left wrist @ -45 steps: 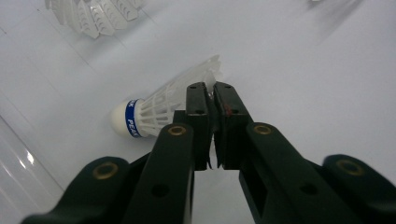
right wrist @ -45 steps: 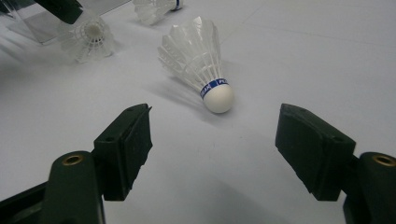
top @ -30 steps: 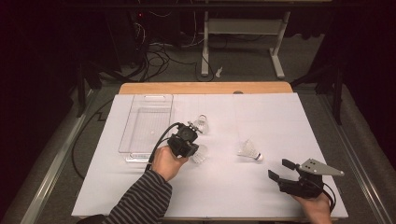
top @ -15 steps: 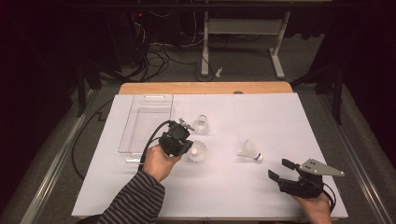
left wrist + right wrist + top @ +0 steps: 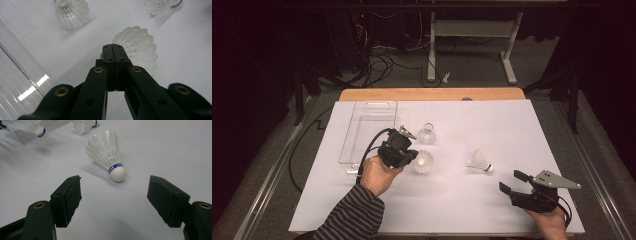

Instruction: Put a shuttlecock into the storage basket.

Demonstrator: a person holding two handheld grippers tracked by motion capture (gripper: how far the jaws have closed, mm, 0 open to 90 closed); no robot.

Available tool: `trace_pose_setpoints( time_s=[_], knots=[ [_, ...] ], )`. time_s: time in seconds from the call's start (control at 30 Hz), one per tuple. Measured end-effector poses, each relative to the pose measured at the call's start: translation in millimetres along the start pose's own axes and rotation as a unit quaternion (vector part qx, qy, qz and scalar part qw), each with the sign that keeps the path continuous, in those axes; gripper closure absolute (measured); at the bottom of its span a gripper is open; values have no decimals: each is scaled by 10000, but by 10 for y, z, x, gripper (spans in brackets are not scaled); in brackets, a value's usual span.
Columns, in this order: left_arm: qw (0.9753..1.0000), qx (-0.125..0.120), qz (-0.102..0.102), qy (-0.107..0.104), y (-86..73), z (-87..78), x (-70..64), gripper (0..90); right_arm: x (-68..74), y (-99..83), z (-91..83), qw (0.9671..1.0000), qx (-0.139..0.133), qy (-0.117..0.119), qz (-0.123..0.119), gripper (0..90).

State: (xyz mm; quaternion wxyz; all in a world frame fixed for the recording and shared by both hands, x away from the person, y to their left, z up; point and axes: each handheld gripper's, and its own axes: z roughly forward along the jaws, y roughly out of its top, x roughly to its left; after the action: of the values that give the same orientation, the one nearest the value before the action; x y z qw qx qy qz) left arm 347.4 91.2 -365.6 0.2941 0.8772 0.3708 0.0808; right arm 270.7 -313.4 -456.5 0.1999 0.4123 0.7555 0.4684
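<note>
I can see white lettering on the blue band around the cork of the nearest shuttlecock [image 5: 110,155], but it is too small and blurred for me to read

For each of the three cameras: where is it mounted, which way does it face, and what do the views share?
High view: above the person's side, looking forward and down at the table; forearms, left gripper and right gripper show.
Left gripper view: rides the left gripper, jaws closed, facing a shuttlecock.
Right gripper view: rides the right gripper, jaws apart, facing a lying shuttlecock.
Shared: that lying shuttlecock.
</note>
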Motion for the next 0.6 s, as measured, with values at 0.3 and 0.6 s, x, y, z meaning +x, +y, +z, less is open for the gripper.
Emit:
trace_pose_setpoints(
  time_s=[0.3,0.6],
  knots=[
    [9998,-156,17,-122,-4,-149,29,898,3,0,-2,10000,4,-11,4,278],
    [9995,-280,-76,-157,-42,-263,91,898,7,0,-2,10000,8,-15,-8,278]
  ],
)
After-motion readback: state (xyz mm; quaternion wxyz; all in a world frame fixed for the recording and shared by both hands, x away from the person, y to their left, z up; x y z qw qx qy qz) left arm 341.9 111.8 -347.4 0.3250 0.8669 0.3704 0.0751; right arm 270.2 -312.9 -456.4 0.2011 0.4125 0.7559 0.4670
